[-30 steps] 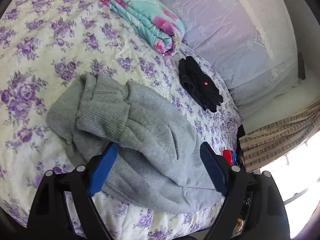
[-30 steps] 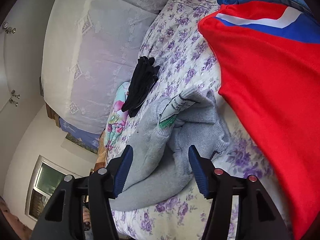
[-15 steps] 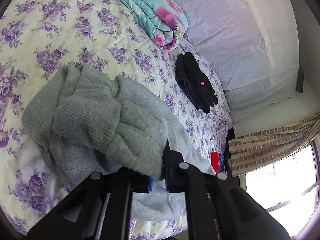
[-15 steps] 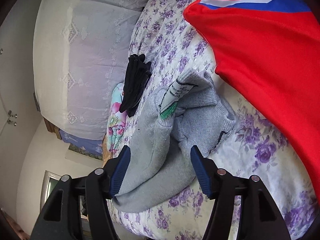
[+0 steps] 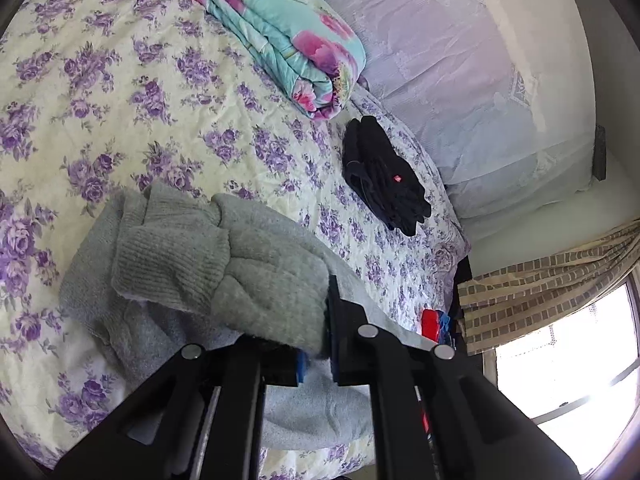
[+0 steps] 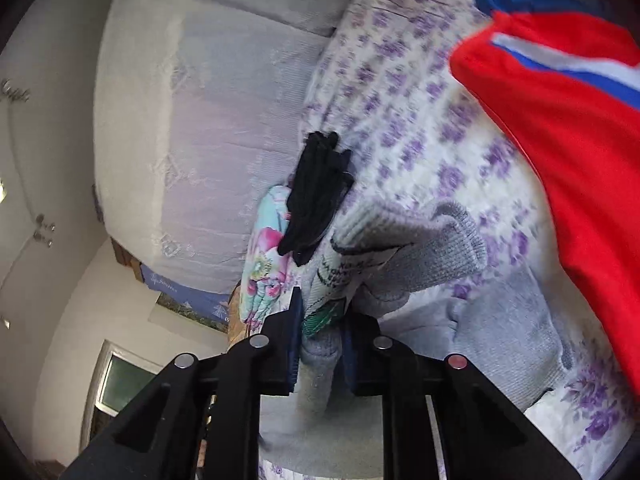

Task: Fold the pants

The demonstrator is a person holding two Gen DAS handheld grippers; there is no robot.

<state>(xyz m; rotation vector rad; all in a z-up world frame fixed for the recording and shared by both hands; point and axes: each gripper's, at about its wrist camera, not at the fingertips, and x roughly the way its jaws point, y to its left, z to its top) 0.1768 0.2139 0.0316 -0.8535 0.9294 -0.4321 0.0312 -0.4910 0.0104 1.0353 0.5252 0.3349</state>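
Note:
Grey fleece pants (image 5: 208, 276) with ribbed cuffs lie bunched on the floral bedspread (image 5: 120, 92). My left gripper (image 5: 318, 344) is shut on a thick fold of the grey pants, which hides the left finger. In the right wrist view my right gripper (image 6: 320, 344) is shut on the waistband of the grey pants (image 6: 432, 256), close to the white care label (image 6: 344, 268). The ribbed waistband stands up from the bed in front of the fingers.
A folded turquoise floral quilt (image 5: 288, 36) and a black garment (image 5: 384, 176) lie toward the pale headboard (image 5: 460, 60). A red garment with blue and white stripes (image 6: 568, 128) covers the bed on the right. A curtain and window (image 5: 560, 320) are at the bed's side.
Both grippers were open a second ago. The left closed on the pants half a second ago; the right has now closed on the waistband and moved in, its view blurred.

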